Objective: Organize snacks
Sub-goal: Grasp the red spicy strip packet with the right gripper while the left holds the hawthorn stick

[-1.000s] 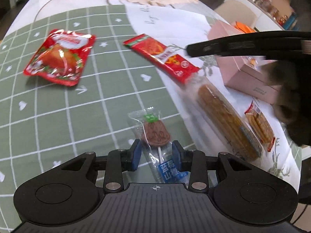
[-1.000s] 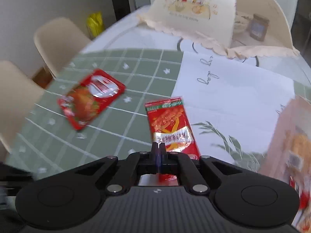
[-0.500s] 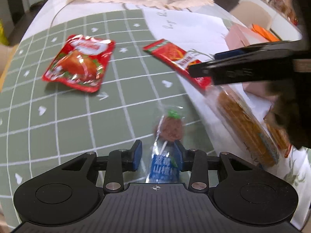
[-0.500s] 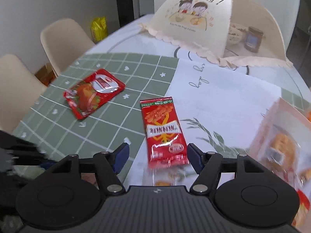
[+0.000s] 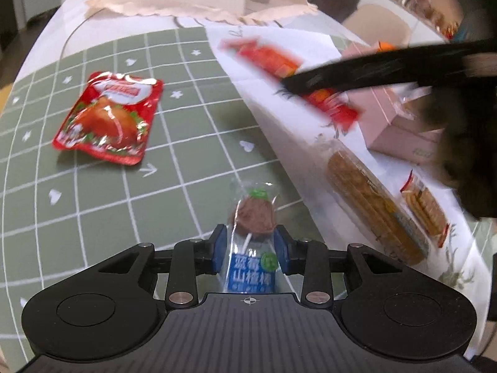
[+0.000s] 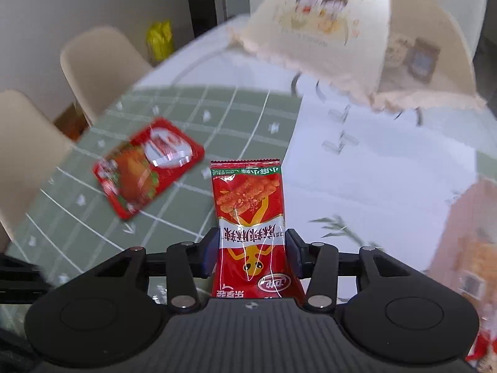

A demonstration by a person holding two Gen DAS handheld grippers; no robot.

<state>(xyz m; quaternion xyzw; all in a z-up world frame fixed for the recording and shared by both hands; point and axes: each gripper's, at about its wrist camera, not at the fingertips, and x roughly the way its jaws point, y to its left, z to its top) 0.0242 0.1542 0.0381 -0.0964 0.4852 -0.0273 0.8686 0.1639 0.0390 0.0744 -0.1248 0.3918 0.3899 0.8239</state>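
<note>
Right claw (image 6: pixel 251 255) just closed onto long red packet (image 6: pixel 248 217), left claw (image 5: pixel 250 250) gripping lollipop (image 5: pixel 253 239)

A wrapped lollipop (image 5: pixel 253 242) and a long red snack packet (image 6: pixel 251 233) are each pinched between fingers. A red pouch (image 5: pixel 108 121) lies flat on the green worktop (image 5: pixel 186 155).

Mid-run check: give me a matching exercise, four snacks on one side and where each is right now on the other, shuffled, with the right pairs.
Things:
1. lollipop
2. long red snack packet
3. chicken pouch
4. long cracker sleeve

Places:
A. flat on the green grid cloth, not held
B. between the left gripper's pads
C. on the white cloth by the pink box
D. between the right gripper's pads

Pairs: 1-B, 2-D, 3-A, 4-C
</note>
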